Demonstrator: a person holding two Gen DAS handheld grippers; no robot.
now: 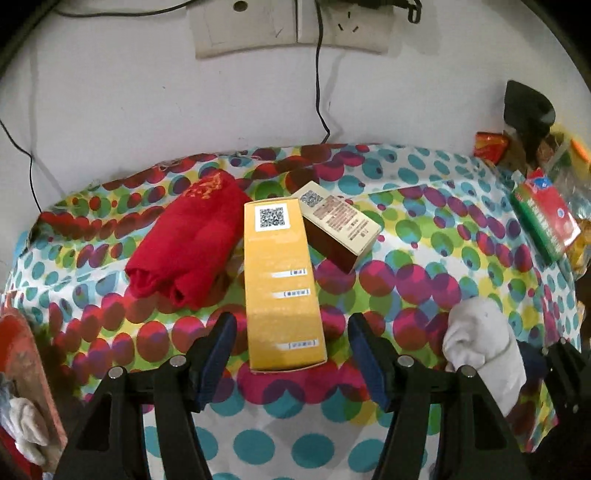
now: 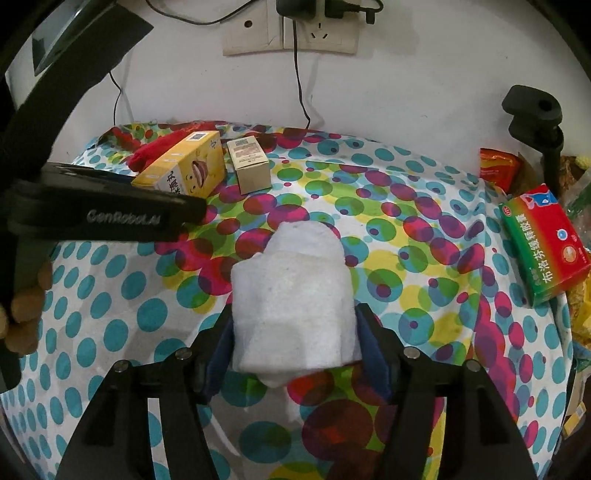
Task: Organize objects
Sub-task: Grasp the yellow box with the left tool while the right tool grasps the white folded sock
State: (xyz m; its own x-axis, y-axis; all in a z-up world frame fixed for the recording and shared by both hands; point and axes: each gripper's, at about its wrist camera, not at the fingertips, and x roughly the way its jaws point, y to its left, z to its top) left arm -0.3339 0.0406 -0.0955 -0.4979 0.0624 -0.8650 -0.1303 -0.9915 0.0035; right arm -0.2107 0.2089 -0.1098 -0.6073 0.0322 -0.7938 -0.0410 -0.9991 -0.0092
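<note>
Gripping a folded white towel point(image 2: 291, 295), the right gripper point(image 2: 293, 343) has its two fingers pressed against the cloth's sides, the bundle sticking out toward 12 o'clock over the dotted tablecloth point(image 2: 406, 266). Ahead of the towel lies a broad bare stretch of cloth running up to a small beige box point(image 2: 251, 168) at 11 o'clock and, just left of it, a yellow box point(image 2: 184, 166). A red and green medicine box point(image 2: 545, 245) sits at 3 o'clock near the table's right edge, tilted, with snack packets point(image 2: 496, 164) crowded behind it and a black clamp stand point(image 2: 535, 110) above them.

In the left wrist view, the left gripper point(image 1: 291, 354) stands wide open, its fingers flanking the near end of the yellow box point(image 1: 280, 284) without touching it; a strip of cloth shows on either side. The box runs lengthwise toward 12 o'clock. A rolled red cloth point(image 1: 184, 247) lies just beside it at 10 o'clock, and the beige box point(image 1: 340, 225) touches or overlaps its far right corner at 1 o'clock. The white towel point(image 1: 480, 343) appears at 3 o'clock. Behind everything, the far table edge meets a white wall point(image 1: 147, 110) carrying sockets point(image 1: 291, 26) and hanging cables point(image 1: 318, 74).
</note>
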